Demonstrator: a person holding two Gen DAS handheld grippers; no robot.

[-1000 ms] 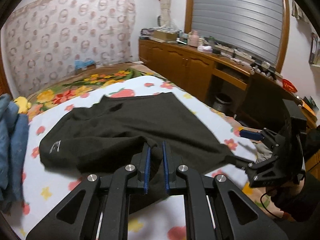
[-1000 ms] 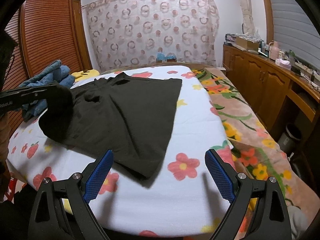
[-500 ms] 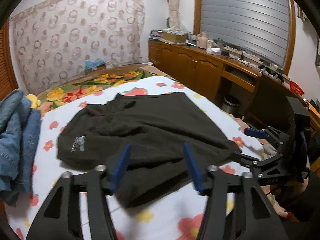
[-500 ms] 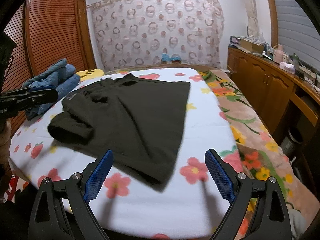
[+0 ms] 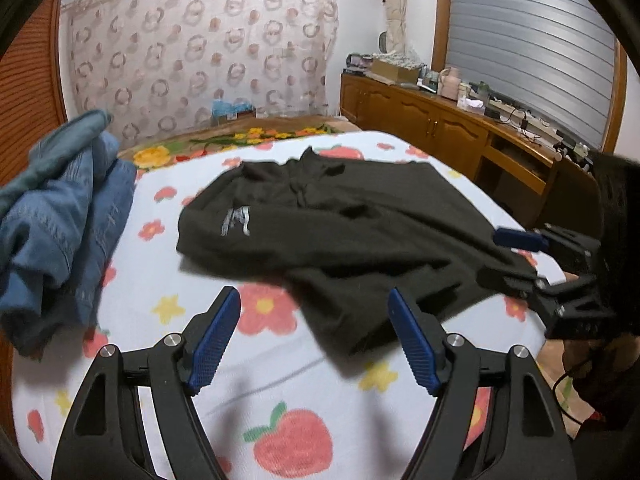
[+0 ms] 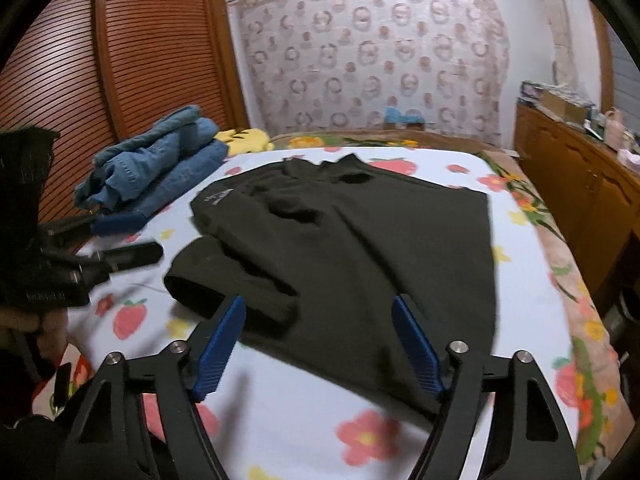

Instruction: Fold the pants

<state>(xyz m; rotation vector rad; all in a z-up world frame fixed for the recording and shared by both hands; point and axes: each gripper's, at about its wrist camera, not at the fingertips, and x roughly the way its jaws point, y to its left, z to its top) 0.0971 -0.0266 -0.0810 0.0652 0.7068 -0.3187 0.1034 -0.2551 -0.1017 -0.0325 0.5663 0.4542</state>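
The dark pants (image 5: 352, 236) lie on the flowered bed sheet (image 5: 256, 364), one leg folded over, a small grey logo facing up. They also show in the right wrist view (image 6: 360, 248). My left gripper (image 5: 316, 340) is open and empty, just in front of the pants' near edge. My right gripper (image 6: 318, 346) is open and empty, its fingertips over the pants' near edge. Each gripper shows in the other's view: the right one (image 5: 560, 272) at the right, the left one (image 6: 100, 240) at the left.
A pile of blue jeans (image 5: 60, 216) lies on the bed's left side, seen also in the right wrist view (image 6: 156, 168). A wooden cabinet (image 5: 440, 128) with clutter runs along the right wall. A slatted wooden door (image 6: 120, 60) stands at the left.
My left gripper opened and let go of the pants fabric, then drew back toward me. The folded leg dropped onto the pants. My right gripper stayed open and moved in over the pants' edge.
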